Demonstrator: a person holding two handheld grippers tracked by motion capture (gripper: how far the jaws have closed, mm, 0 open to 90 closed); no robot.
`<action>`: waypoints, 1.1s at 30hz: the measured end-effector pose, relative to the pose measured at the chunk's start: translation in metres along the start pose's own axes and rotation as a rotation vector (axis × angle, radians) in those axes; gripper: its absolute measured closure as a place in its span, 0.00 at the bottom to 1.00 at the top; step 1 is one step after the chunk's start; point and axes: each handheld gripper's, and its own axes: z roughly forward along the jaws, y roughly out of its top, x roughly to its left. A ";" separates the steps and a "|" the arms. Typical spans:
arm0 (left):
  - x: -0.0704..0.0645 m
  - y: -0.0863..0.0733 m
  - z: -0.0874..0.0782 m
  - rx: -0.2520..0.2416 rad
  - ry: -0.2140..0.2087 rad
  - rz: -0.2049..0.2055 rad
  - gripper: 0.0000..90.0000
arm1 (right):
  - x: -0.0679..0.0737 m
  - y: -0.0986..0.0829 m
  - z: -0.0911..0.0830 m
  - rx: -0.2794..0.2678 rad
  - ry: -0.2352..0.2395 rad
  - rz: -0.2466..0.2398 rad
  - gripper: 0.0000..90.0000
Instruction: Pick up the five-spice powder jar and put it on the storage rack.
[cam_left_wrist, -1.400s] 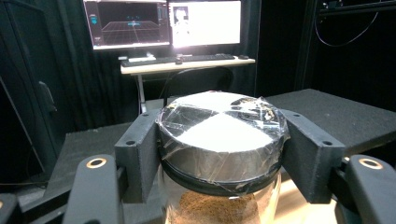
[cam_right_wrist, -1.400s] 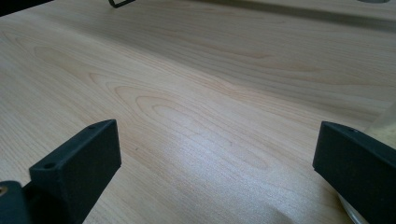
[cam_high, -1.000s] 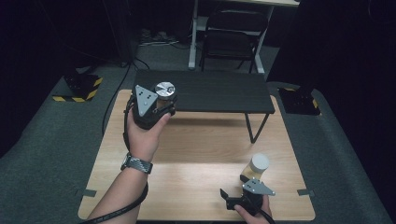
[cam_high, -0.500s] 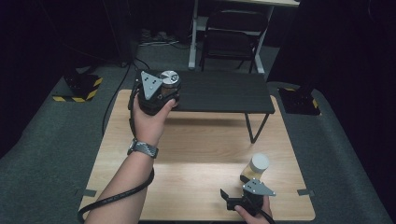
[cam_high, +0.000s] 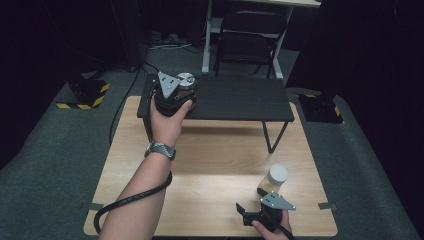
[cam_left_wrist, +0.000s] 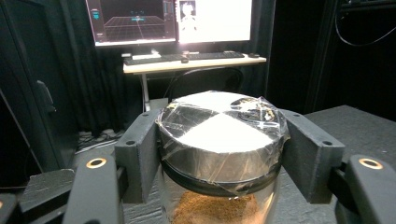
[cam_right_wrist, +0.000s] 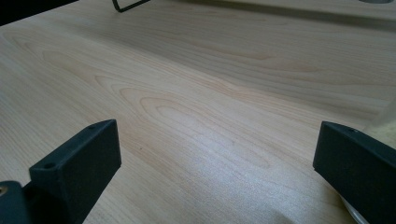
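A glass jar with a taped silver lid (cam_high: 186, 80) and brown powder inside (cam_left_wrist: 219, 207) sits between the jaws of my left gripper (cam_high: 176, 92), which is shut on it just under the lid (cam_left_wrist: 222, 140). The jar is at the left end of a low black shelf (cam_high: 235, 102); I cannot tell whether it rests on it. Near the table's front edge my right gripper (cam_high: 264, 214) is open with nothing between its fingers (cam_right_wrist: 219, 158). A second jar with a white lid (cam_high: 276, 177) stands just beyond it, and its pale side (cam_right_wrist: 386, 122) shows beside the right jaw.
The wooden table (cam_high: 210, 165) is bare between the shelf and the right gripper. The shelf stands on thin metal legs (cam_high: 272, 137). Behind the table are a folding chair (cam_high: 250, 45) and a desk with a monitor (cam_left_wrist: 173, 21) and keyboard.
My left gripper has carried the silver-lidded jar away from me and slightly right, up to the left end of the black shelf. The right gripper and the white-lidded jar have not moved.
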 end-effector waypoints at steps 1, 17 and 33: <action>0.000 0.000 0.002 0.003 0.002 0.001 0.39 | 0.000 0.000 0.000 0.000 0.001 0.000 0.01; -0.001 -0.002 0.011 0.013 0.013 -0.009 0.39 | 0.001 0.000 -0.001 -0.001 0.000 -0.007 0.01; -0.001 0.004 0.013 0.039 0.019 -0.010 0.38 | 0.005 0.002 0.001 0.012 -0.029 0.004 0.01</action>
